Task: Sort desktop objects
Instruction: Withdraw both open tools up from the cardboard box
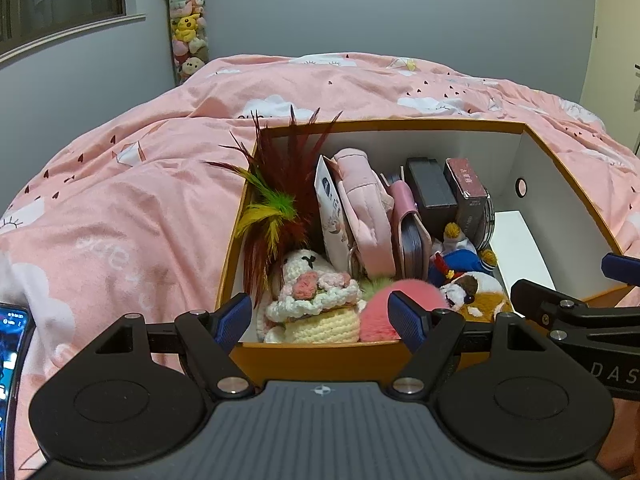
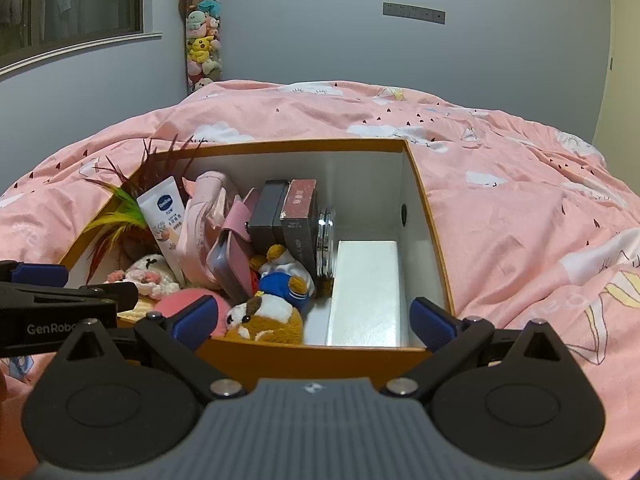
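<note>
An orange cardboard box (image 1: 316, 360) (image 2: 312, 354) with white inner walls rests on a pink bed. It holds feathers (image 1: 276, 208), a white tube (image 2: 166, 220), a pink pouch (image 1: 364, 208), dark boxes (image 2: 288, 216), a crocheted doll (image 1: 316, 304), a pink pompom (image 1: 384, 312) and plush toys (image 2: 264, 314). Its right part has a bare white floor (image 2: 366, 288). My left gripper (image 1: 322, 322) hovers open at the box's near left edge, nothing between its fingers. My right gripper (image 2: 314, 320) stands open over the near right edge, also empty.
A pink patterned duvet (image 2: 520, 208) surrounds the box on all sides. A tall net of plush toys (image 1: 186, 24) hangs in the far corner by a window (image 1: 60, 0). A phone screen (image 1: 12, 360) shows at the left edge of the left wrist view.
</note>
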Demonstrator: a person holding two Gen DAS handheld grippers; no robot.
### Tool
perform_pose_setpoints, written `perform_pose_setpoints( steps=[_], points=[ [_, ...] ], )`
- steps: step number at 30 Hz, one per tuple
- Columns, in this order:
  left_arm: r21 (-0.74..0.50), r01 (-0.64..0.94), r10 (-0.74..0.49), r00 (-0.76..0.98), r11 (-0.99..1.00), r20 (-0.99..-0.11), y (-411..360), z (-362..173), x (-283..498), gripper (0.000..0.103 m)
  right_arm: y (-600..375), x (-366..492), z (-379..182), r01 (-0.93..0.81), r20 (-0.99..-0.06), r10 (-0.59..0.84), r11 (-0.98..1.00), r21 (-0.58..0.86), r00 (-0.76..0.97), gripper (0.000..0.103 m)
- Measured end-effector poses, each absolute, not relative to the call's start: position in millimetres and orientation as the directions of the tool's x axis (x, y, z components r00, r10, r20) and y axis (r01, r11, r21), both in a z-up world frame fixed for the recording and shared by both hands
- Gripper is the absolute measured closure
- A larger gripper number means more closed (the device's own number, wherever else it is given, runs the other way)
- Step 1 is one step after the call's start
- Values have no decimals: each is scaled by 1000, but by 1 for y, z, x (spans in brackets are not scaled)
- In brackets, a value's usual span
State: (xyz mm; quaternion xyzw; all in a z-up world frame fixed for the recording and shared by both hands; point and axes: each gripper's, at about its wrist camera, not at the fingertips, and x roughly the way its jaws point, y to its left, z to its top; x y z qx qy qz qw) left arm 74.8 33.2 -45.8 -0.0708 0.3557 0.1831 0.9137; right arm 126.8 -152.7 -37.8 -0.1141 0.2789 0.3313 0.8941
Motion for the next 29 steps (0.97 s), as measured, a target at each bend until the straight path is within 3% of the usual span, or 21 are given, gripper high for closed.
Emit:
perform_pose_setpoints(
  steps=[29],
  points=[
    [-4, -386, 282, 679, 922, -678, 33, -47, 76, 14, -152, 128, -39, -656, -574, 529, 754, -19, 625, 1]
  ],
)
